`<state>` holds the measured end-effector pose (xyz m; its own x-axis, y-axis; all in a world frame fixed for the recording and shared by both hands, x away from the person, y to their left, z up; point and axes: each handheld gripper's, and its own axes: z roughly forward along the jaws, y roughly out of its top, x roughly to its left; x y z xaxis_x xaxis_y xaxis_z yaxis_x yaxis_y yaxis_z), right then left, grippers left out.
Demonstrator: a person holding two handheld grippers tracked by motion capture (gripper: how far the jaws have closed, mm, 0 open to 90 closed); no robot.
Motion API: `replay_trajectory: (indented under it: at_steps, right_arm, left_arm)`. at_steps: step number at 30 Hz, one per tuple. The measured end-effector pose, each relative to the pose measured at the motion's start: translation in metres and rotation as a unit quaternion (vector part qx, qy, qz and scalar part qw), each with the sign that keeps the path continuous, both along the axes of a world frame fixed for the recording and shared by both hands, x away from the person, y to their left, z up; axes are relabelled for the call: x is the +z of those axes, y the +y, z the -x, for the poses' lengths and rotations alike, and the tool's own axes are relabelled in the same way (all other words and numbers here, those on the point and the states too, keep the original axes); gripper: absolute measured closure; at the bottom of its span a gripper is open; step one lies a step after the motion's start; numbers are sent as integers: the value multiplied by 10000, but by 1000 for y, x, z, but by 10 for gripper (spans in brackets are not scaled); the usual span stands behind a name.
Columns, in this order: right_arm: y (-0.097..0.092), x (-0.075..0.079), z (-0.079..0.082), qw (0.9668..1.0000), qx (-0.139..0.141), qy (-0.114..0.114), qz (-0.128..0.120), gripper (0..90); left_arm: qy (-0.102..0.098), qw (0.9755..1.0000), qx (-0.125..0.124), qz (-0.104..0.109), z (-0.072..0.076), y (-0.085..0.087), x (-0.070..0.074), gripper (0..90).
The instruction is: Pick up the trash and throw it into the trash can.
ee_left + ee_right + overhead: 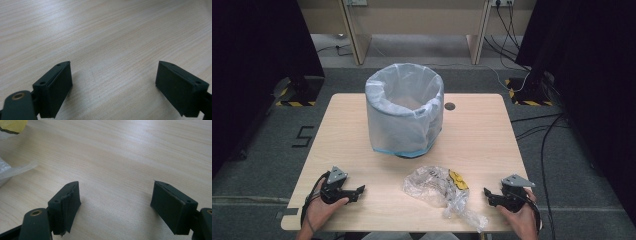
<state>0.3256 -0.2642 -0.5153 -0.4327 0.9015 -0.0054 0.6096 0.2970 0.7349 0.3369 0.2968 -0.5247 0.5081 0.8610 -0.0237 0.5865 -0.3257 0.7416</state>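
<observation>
Hard to read what lies inside the crumpled clear plastic bag [439, 190]: only folds, glare and a yellow patch with dark marks on its right side. Cut off in the right gripper view, where just a yellow corner [11, 125] and a pale plastic tail at the left border appear. Hidden also the bottom of the bin [404, 111], covered by its whitish liner, with only a dark base peeking out below.

Lying flat near the front edge of the worktop [477, 130], about midway between both claws, with a twisted tail reaching toward the front right corner. Transparent, wrinkled, loosely bunched.

Left claw [360, 190] resting near the front left corner, released, jaws wide apart over bare wood [112, 50], nothing between them. Right claw [486, 192] near the front right corner, also released, jaws spread wide, nothing between them, pointing toward the bag but apart from it.

Standing upright near the back edge, at the middle, the bin with liner folded over its rim. Just beside it, on the right, a small dark round hole [449, 106] in the worktop. Nothing between claws and bag.
</observation>
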Motion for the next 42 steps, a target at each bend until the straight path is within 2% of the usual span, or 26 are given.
replay_trajectory:
  at_steps: [6,10,18,22,32,42]
  right_arm:
    - [-1,0,0,10000,-14,32,-54,232]
    - [-2,2,0,9997,-86,92,-229,238]
    - [8,20,7,9992,119,-170,-346,244]
    - [12,27,9,9987,211,-195,-426,253]
    - [26,42,11,9983,405,-272,-333,266]
    - [43,56,11,9961,700,-411,-343,285]
  left_arm:
    - [-3,10000,-2,2,0,0,0,124]
    - [3,10000,-7,-8,-1,0,0,118]
    - [16,10000,-8,-9,-1,0,0,112]
    - [12,10000,-12,-11,-1,-1,0,110]
    - [10,10000,-7,-4,-1,-1,0,108]
    - [9,10000,-9,-6,-1,-1,0,108]
